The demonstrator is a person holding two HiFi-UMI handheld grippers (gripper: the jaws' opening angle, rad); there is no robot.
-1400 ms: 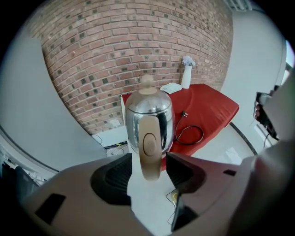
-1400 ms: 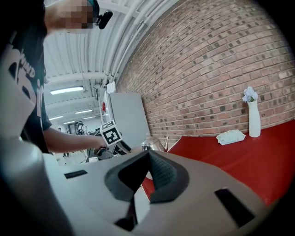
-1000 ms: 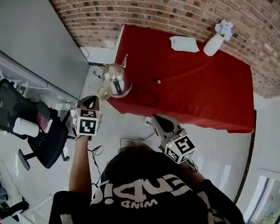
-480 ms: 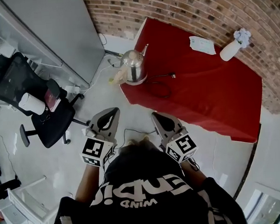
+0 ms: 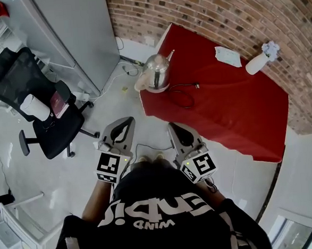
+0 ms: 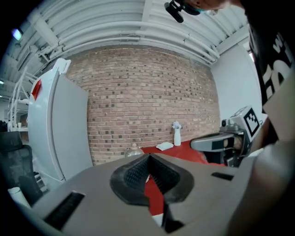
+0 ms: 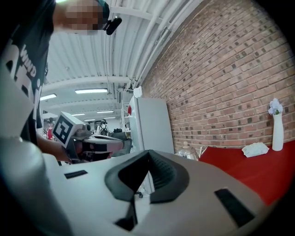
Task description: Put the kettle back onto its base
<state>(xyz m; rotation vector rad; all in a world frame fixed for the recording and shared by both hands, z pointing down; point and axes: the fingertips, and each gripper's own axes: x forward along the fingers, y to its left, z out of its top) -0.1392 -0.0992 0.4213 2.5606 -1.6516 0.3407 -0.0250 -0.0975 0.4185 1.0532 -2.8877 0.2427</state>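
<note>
Kettle (image 5: pixel 157 72) set on red table (image 5: pixel 240 105) corner, upper centre, left gripper (image 5: pixel 125 121) and right gripper (image 5: pixel 175 127) held closed, empty, mid-frame.

Silver kettle (image 5: pixel 157 72); red table cloth (image 5: pixel 234 105); red-brown brick wall (image 5: pixel 217 8) with pale mortar lines; white vase (image 5: pixel 256 62); black office chair (image 5: pixel 34 98). Left gripper (image 5: pixel 127 120) and right gripper (image 5: pixel 173 127): pale grey bodies, black ribbed pads (image 6: pixel 136 177) (marker cubes (image 5: pixel 109 168) bear black-and-white squares). Black shirt (image 5: pixel 152 228), white lettering.
</note>
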